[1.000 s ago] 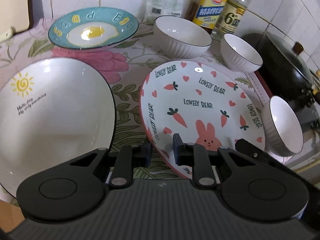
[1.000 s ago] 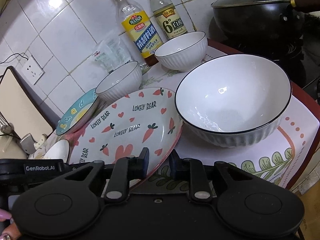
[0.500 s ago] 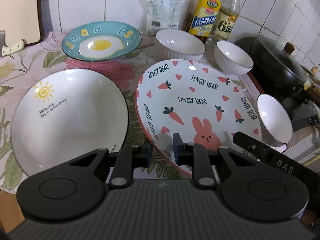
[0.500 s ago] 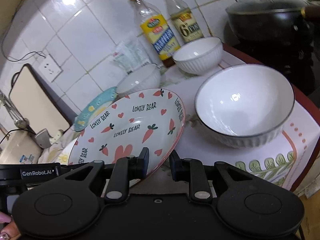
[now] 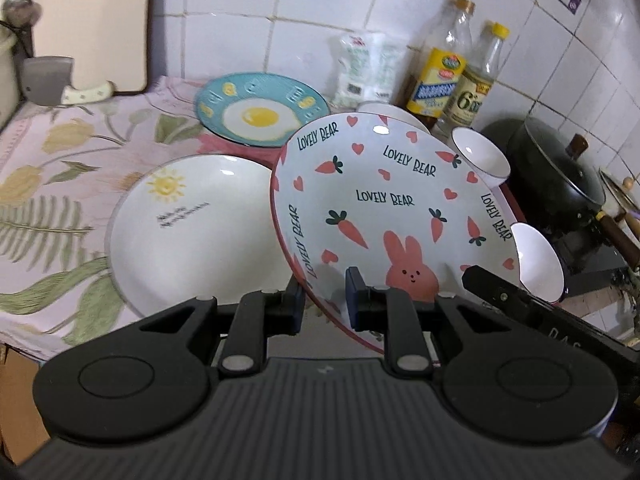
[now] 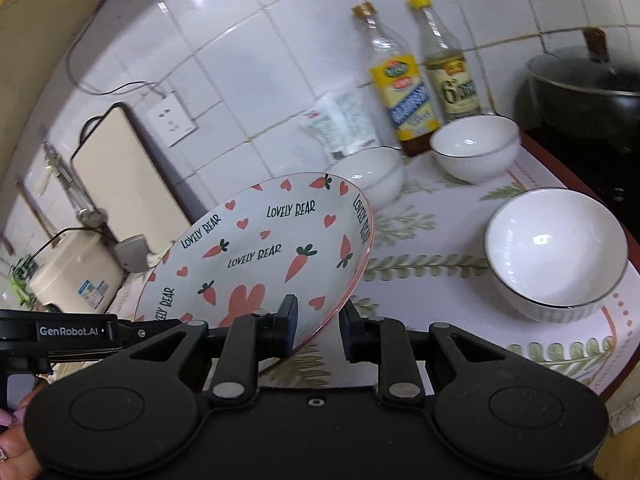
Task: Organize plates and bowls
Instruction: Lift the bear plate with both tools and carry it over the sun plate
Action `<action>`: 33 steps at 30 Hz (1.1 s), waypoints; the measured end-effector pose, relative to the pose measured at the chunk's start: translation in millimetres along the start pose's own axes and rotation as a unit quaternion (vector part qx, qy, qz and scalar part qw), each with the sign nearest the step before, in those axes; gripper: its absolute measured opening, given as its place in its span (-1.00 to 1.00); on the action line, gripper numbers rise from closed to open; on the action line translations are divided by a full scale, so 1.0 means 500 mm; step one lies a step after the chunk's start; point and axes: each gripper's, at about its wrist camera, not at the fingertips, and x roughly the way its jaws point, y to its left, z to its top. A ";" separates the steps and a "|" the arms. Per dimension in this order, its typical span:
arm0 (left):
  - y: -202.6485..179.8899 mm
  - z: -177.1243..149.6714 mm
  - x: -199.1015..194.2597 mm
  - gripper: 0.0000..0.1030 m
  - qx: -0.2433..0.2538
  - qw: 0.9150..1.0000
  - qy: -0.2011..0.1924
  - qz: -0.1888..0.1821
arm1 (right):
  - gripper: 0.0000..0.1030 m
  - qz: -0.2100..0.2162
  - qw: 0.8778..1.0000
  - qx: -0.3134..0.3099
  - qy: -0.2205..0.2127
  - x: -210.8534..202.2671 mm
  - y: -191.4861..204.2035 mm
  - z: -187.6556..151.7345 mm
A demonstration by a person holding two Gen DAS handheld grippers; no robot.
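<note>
Grip on the carrot-and-rabbit plate comes from both sides. In the left wrist view, the left hand-held gripper is nearly closed on the plate's near-left rim, one pad under the edge and one on the inner face. In the right wrist view, the right hand-held gripper pinches the lower right rim of the same plate in the same way. The body of the left hand-held gripper shows at that view's left edge, with fingers of a hand in the bottom corner.

The plate is tilted, its left rim overlapping the white sun plate as seen from the left wrist. I cannot tell whether any part of it rests on the surface, which carries a floral cloth.

Just right of the held plate, a white bowl stands near the edge of the surface. Farther back, the blue fried-egg plate lies flat. Two more white bowls stand behind the held plate: one to the right, another partly hidden by the rim.

Against the tiled wall stand two bottles, one with a yellow label and one with a yellow cap, beside a white packet. A black lidded pot sits at the far right, and a cutting board leans at the far left.
</note>
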 end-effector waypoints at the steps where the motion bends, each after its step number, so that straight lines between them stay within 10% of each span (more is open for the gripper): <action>1: 0.008 -0.002 -0.009 -0.63 -0.004 1.000 -0.003 0.002 | -0.48 0.003 1.000 -0.004 0.001 -0.001 0.010 0.000; 33: 0.239 -0.052 0.011 -0.61 -0.158 0.983 0.048 0.081 | -0.47 0.043 0.983 -0.088 0.153 0.191 0.172 -0.026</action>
